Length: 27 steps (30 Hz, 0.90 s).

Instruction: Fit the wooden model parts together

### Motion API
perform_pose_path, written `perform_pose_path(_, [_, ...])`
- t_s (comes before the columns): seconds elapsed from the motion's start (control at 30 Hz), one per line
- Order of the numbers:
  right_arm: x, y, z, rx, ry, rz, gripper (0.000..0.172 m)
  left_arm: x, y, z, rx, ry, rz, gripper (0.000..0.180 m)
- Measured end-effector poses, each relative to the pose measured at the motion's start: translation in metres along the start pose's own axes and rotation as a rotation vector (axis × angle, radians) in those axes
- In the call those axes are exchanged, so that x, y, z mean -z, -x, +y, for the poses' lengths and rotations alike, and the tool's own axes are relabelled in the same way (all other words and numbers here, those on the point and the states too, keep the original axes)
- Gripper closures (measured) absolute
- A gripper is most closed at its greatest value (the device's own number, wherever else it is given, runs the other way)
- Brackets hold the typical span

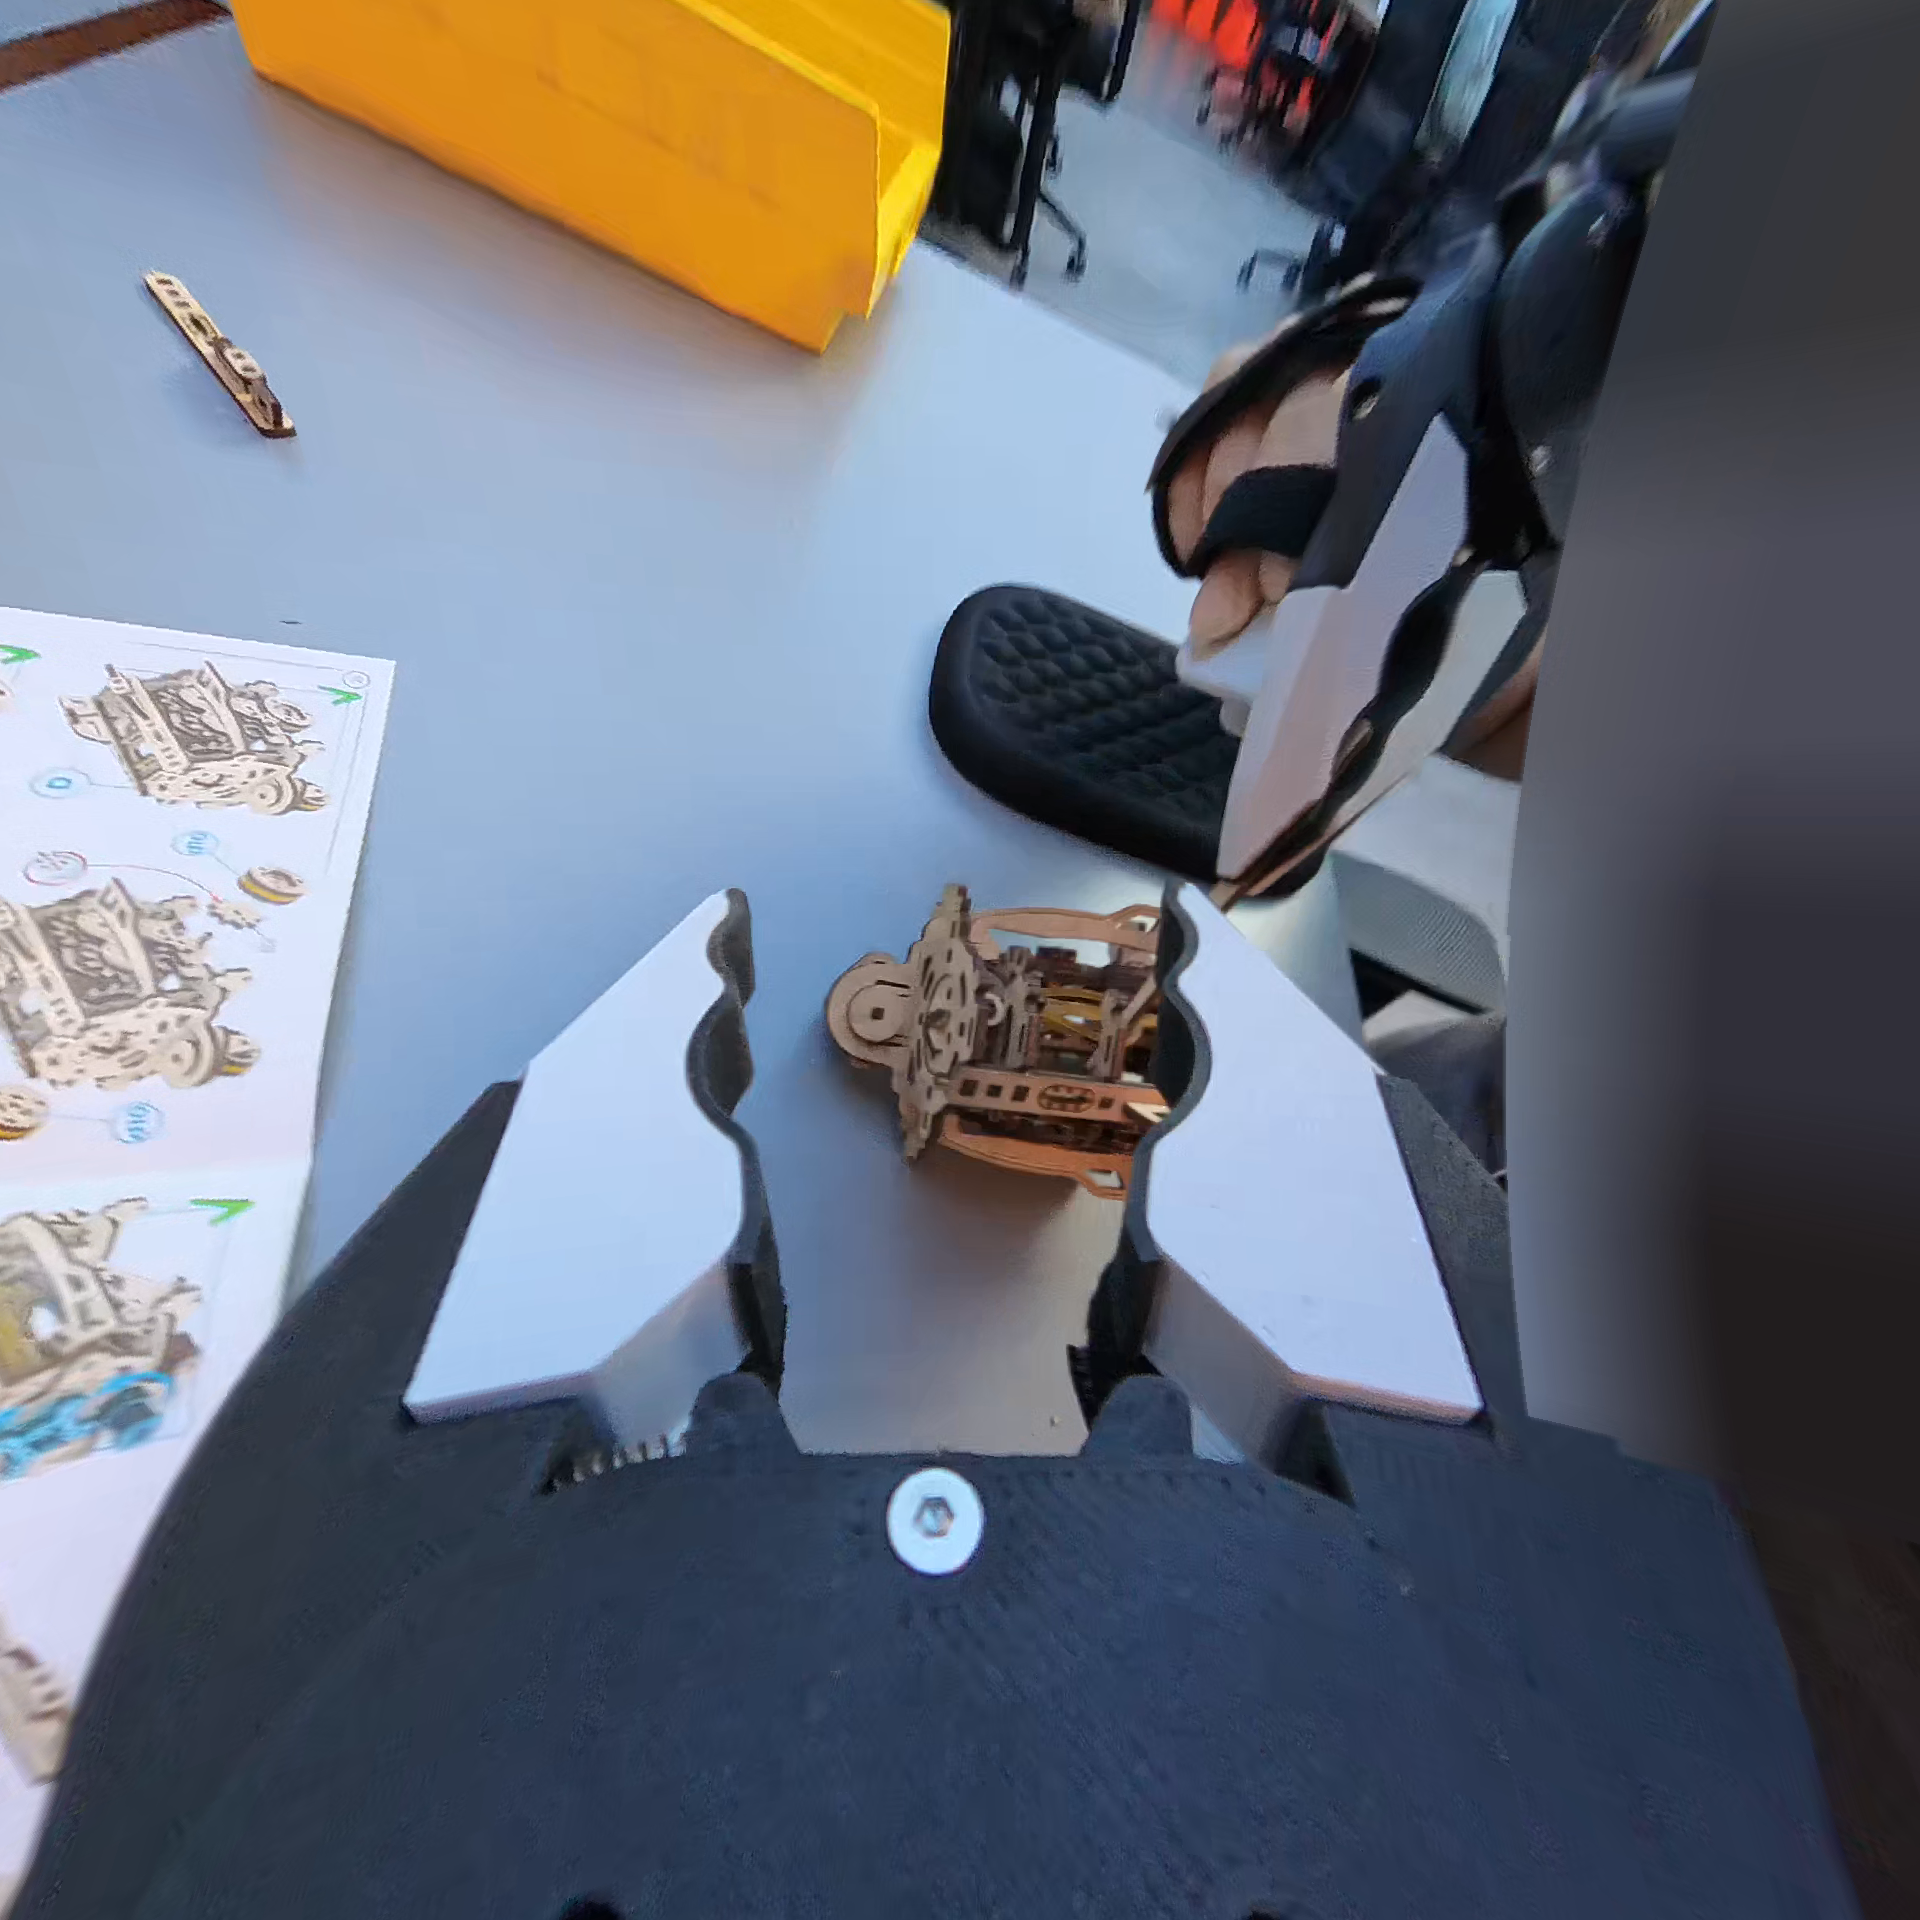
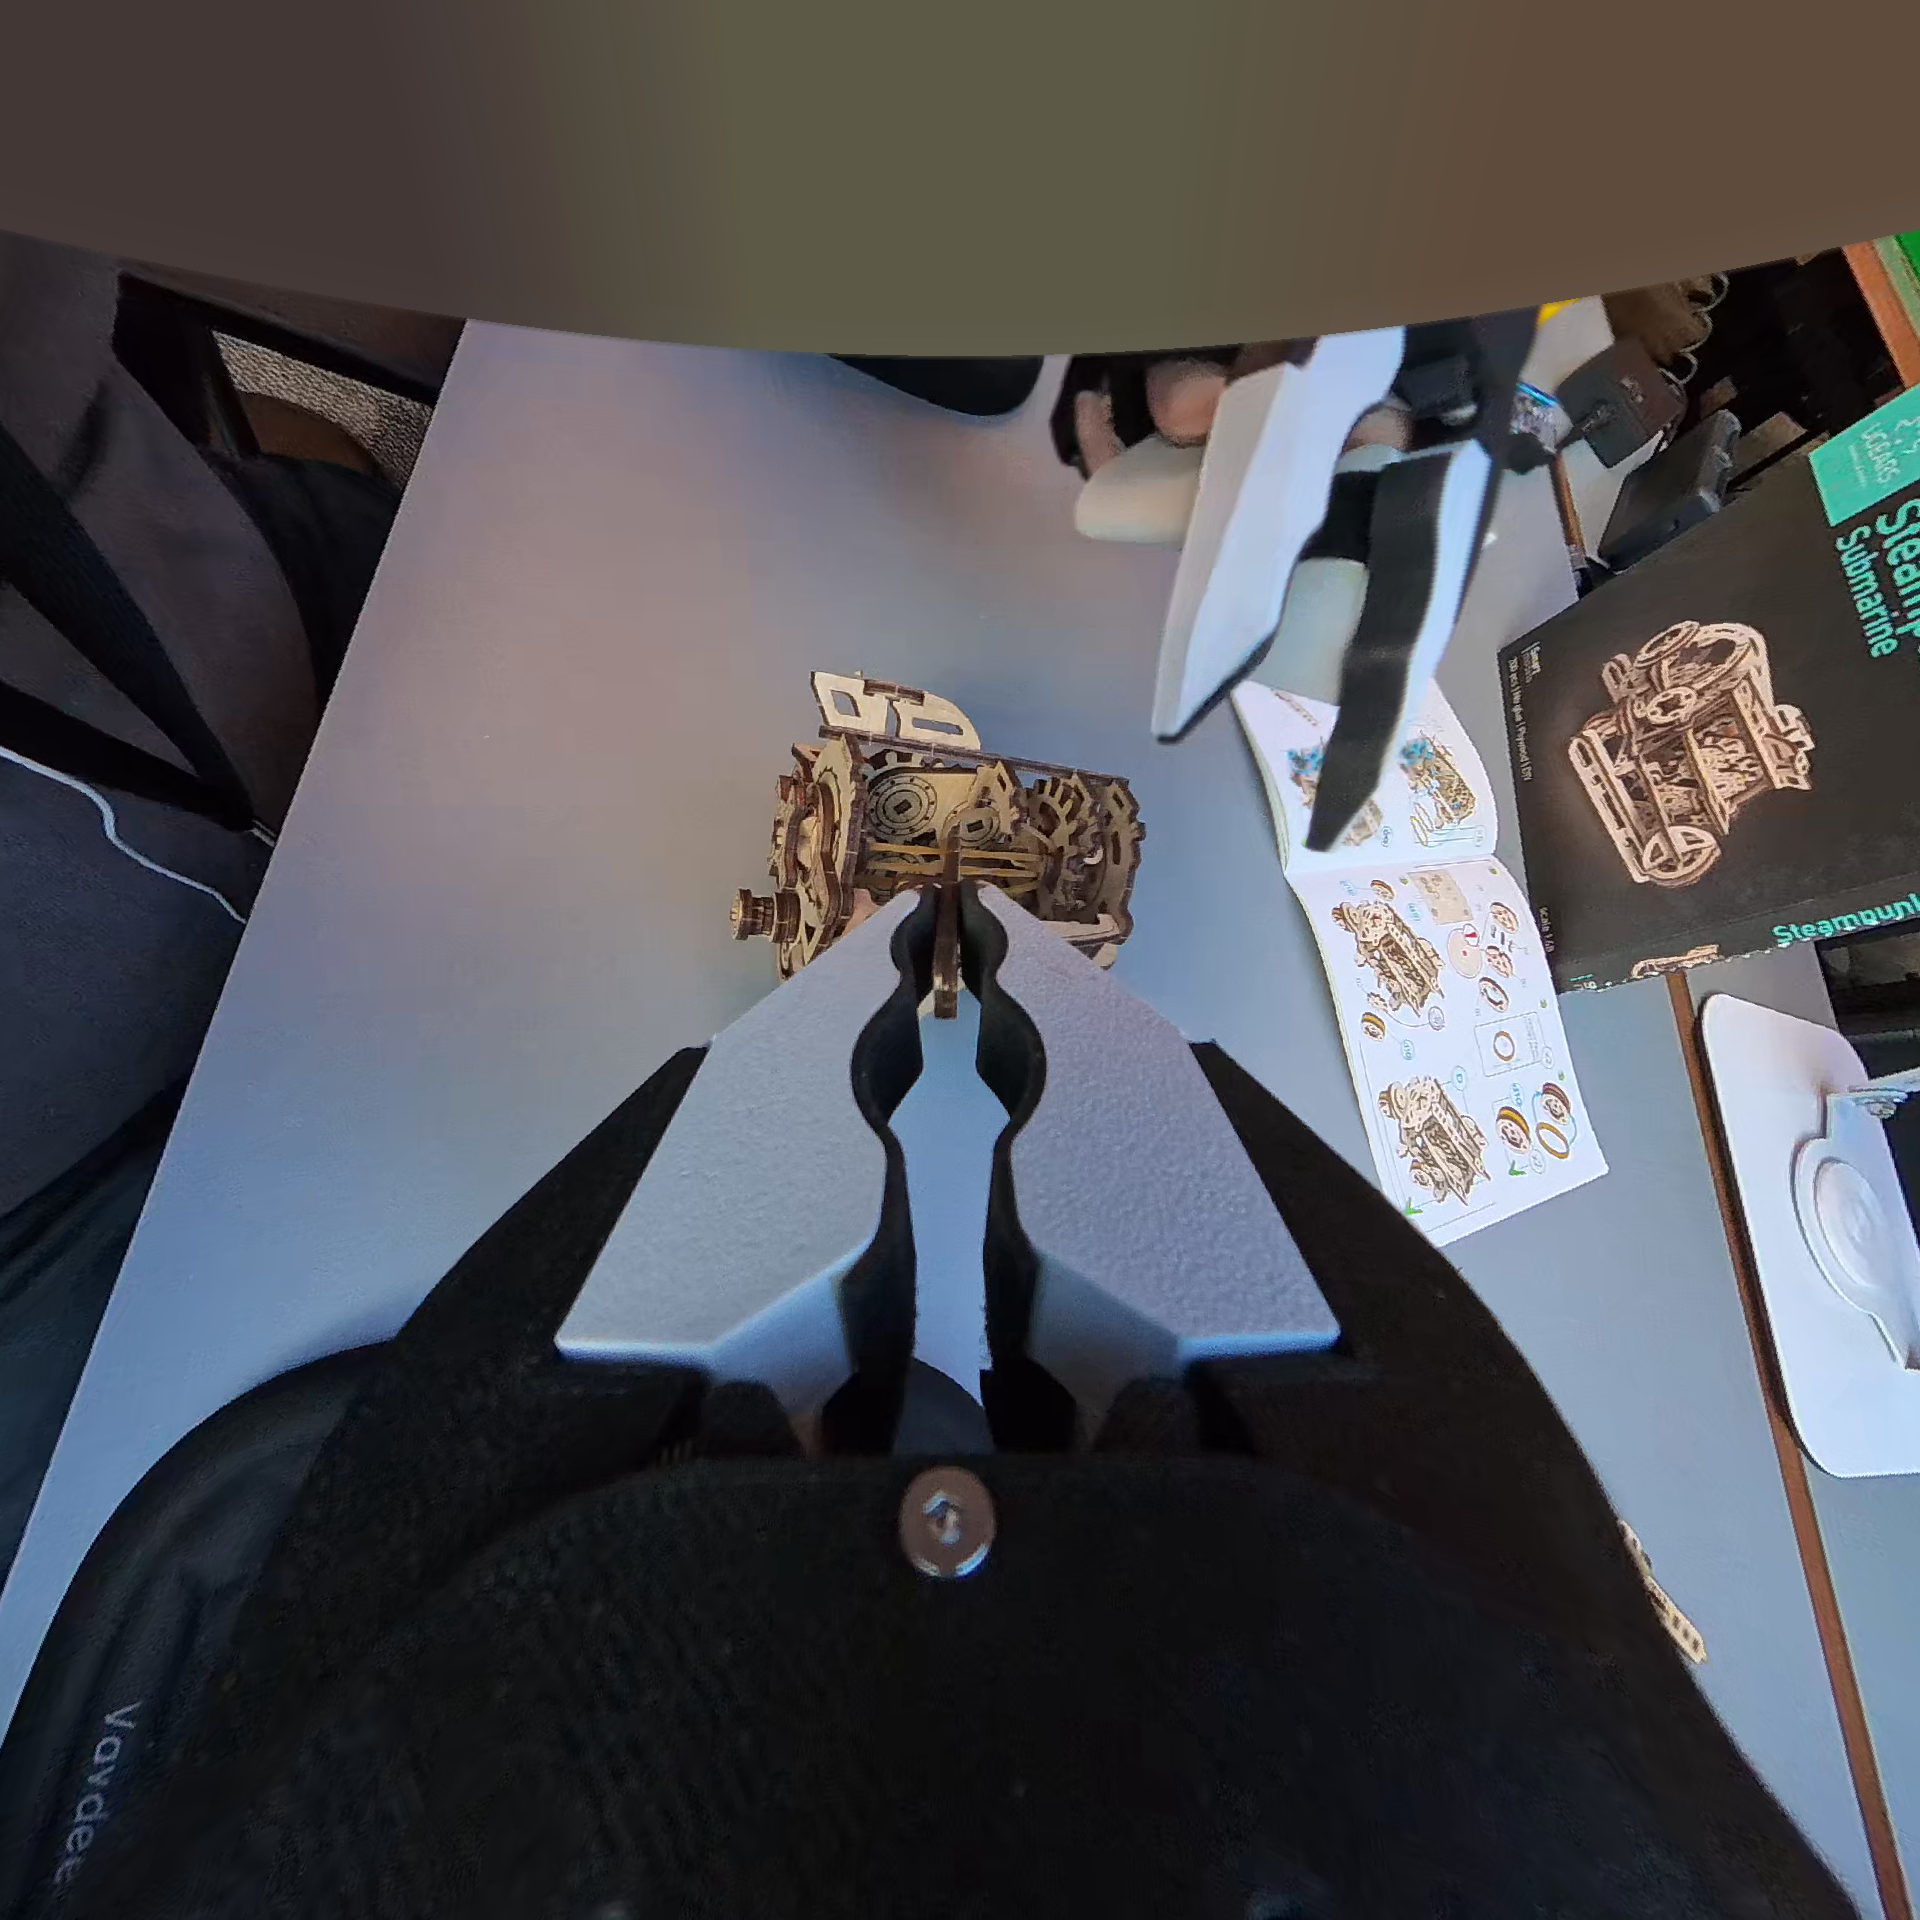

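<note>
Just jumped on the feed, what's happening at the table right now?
A person is building a wooden model on the grey table with two handheld tools. The right tool is shut on a thin flat wooden piece, holding it edge-on against the model's near side. The left tool is open and holds nothing, with the model between its fingers. An instruction booklet lies open nearby.

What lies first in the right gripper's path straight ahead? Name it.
The wooden model. The right gripper is shut on a thin wooden part whose front end already looks to be at the model's rubber-banded middle, though depth is unclear.
</note>
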State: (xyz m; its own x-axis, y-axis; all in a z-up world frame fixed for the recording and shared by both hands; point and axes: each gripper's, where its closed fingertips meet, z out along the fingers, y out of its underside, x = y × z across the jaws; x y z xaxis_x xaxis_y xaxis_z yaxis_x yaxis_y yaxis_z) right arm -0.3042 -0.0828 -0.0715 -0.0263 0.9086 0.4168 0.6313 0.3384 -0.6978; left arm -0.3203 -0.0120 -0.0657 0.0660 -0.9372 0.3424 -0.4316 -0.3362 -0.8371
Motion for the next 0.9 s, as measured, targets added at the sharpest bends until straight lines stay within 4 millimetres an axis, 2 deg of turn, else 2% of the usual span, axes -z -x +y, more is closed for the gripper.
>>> perform_pose_path(0.17, [0.001, 0.001, 0.001, 0.002, 0.002, 0.009, 0.171, -0.015, 0.003, 0.018, -0.123, 0.292, -0.043, 0.122])
perform_pose_path(0.27, [0.001, 0.001, 0.001, 0.002, 0.001, 0.01, 0.171, -0.019, 0.001, 0.025, -0.137, 0.332, -0.042, 0.127])
perform_pose_path(0.43, [-0.001, 0.002, 0.001, 0.013, 0.007, 0.005, 0.17, -0.021, 0.002, 0.037, -0.164, 0.365, -0.075, 0.131])
perform_pose_path(0.63, [-0.001, 0.004, -0.001, 0.014, 0.0, -0.011, 0.171, -0.022, -0.011, 0.038, -0.169, 0.34, -0.014, 0.162])
perform_pose_path(0.9, [0.004, 0.007, -0.002, -0.04, -0.048, -0.062, 0.17, -0.024, -0.01, 0.037, -0.113, 0.278, 0.02, 0.162])
